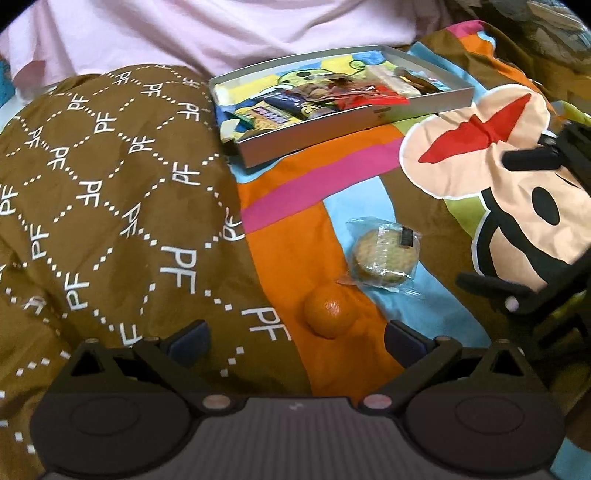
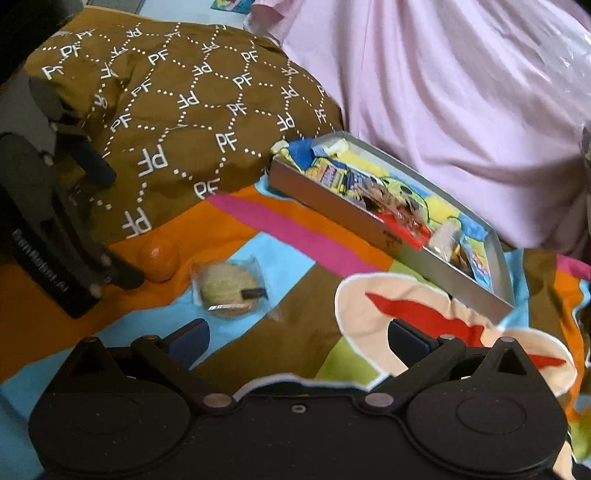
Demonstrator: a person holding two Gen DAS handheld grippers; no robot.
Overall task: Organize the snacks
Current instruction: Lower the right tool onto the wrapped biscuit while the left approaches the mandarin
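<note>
A cartoon-print quilt (image 1: pixel 369 173) covered the bed, with a brown "PF" pillow (image 1: pixel 110 192) at 9 o'clock in the left view and pink cloth (image 1: pixel 221 33) at 12. A grey tray (image 1: pixel 306 138) sat on the quilt at 12 to 1 o'clock, touching the pillow's edge, with assorted snack packets (image 1: pixel 280 107) lying inside it. The left gripper (image 1: pixel 295 338) hung low over the quilt, its fingers (image 1: pixel 188 338) spread wide and holding nothing. The right gripper (image 2: pixel 297 338) was likewise spread and empty; in the left view it showed at 3 o'clock. A wrapped biscuit (image 1: pixel 384 256) lay on a blue stripe near centre, well apart from the tray. An orange (image 1: pixel 327 314) rested on the orange stripe just beside the biscuit's wrapper at its 7 o'clock, between the left fingers' tips.
</note>
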